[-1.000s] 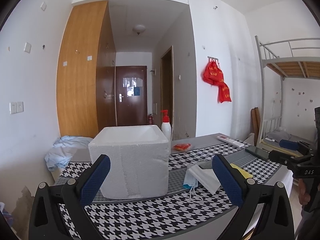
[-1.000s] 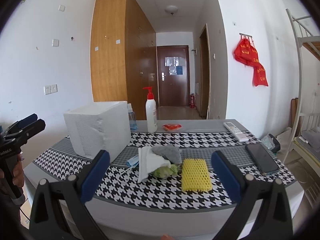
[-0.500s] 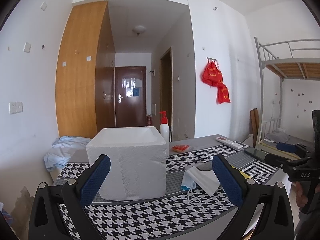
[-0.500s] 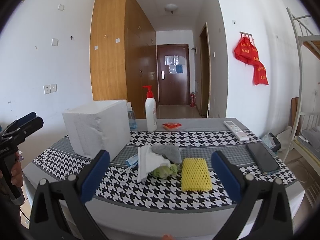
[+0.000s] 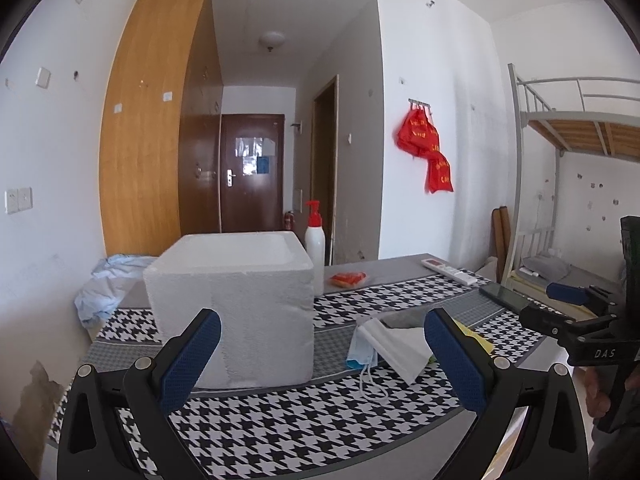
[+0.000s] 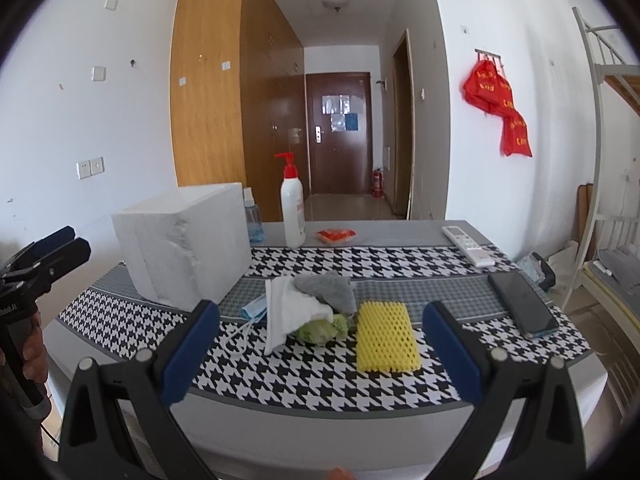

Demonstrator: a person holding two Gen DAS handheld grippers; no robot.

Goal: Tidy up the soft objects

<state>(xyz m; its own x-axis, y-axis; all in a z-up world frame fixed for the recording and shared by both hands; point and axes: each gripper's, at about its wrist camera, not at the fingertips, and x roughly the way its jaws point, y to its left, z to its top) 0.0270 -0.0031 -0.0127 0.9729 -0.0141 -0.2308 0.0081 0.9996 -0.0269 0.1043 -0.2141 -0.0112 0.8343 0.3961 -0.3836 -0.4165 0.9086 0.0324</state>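
Both grippers, left gripper [image 5: 320, 344] and right gripper [image 6: 320, 332], hover with jaws wide, holding nothing. Soft pile [image 6: 312, 308] sits mid-desk [image 6: 360, 392] near the front edge, just beside the foam box [image 6: 184, 248]; bunk bed [image 5: 580, 120] stands off the desk's right end.

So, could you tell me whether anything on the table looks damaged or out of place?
The foam box has a chipped, gouged patch on its near corner. The soft items lie in a loose heap beside it; the masks overlap.
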